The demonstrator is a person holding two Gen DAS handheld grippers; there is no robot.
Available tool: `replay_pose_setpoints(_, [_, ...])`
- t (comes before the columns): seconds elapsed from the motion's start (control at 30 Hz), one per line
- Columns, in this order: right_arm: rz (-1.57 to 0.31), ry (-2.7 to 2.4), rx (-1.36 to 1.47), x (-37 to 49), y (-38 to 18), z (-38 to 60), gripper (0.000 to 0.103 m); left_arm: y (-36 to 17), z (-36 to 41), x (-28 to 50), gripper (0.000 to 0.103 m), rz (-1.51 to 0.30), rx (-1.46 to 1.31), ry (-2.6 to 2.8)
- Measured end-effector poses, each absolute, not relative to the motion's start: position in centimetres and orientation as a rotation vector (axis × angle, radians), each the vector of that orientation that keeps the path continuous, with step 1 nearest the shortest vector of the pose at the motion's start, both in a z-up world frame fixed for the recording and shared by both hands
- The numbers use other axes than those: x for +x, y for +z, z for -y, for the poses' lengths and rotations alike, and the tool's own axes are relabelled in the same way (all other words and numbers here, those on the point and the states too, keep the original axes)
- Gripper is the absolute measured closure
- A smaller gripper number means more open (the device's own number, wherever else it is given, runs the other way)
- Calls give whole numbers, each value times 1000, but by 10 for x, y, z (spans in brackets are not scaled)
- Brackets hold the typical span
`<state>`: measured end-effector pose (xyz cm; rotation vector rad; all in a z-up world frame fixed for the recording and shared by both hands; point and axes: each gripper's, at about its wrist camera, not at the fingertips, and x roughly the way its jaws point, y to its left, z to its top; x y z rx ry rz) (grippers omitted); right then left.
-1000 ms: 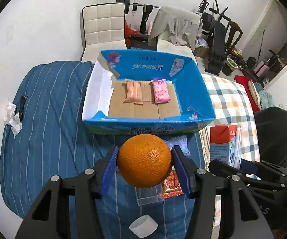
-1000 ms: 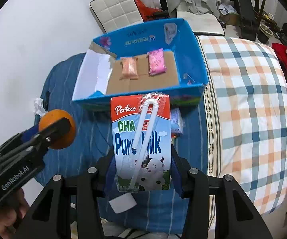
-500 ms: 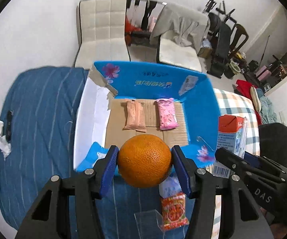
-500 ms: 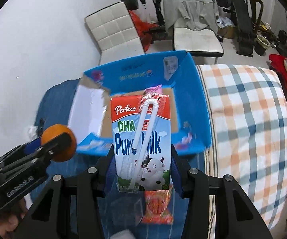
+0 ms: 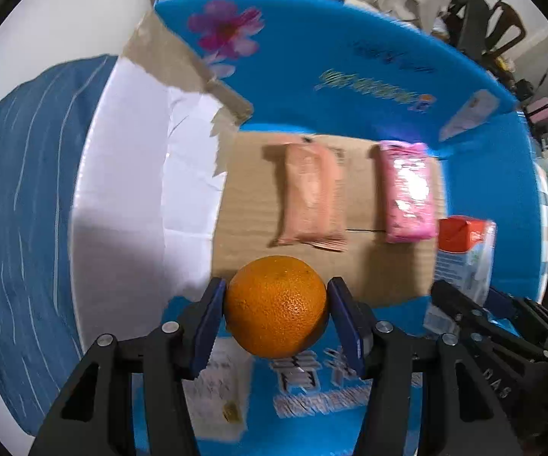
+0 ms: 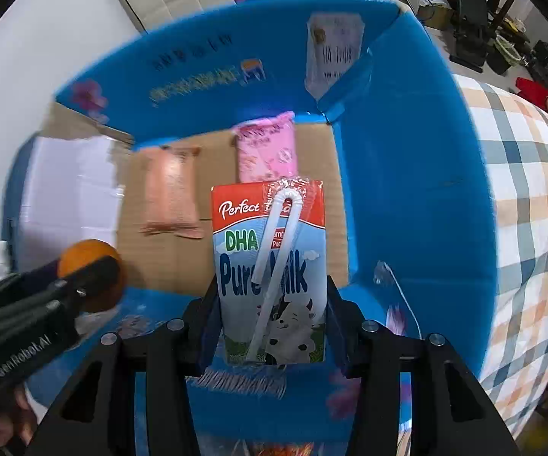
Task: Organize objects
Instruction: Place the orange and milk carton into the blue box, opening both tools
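Over blue box (image 5: 350, 87): round pebbled orange (image 5: 276, 306), seemingly unblemished

Bright, even indoor light; my feeds smear with motion.
Open blue cardboard box (image 5: 369, 76) blurs, fisheye bending toward twelve o'clock; round orange fruit (image 5: 276, 306) stays sharp.

milk carton (image 6: 270, 266) base: behind claw | blue box (image 5: 369, 87) lettering: blurred | box near wall: cut off

The right hand-held gripper (image 6: 272, 323) clamps an upright milk carton (image 6: 270, 266) over the blue box (image 6: 407, 174).
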<state>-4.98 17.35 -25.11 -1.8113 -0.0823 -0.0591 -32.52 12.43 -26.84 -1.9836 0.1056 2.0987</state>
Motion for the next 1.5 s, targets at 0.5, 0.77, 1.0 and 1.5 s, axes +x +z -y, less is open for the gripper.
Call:
replay_pose_setpoints(0.5, [-103, -299, -1769, -3, -238, -197, 53, -300, -116, -327, 50, -79, -2058, 2056])
replay_pose_setpoints(0.77, [-181, -354, -1770, 2, -241, -194, 50, -295, -112, -317, 45, -62, -2064, 2060])
replay_pose_setpoints(1.0, [-273, -345, -1783, -19, -250, -184, 22, -249, -109, -298, 4, -61, -1929, 2187])
replay_pose_setpoints(1.5, [-341, -325, -1859, -135, -275, -177, 14, -145, -106, -258, 4, -95, -1608, 2438])
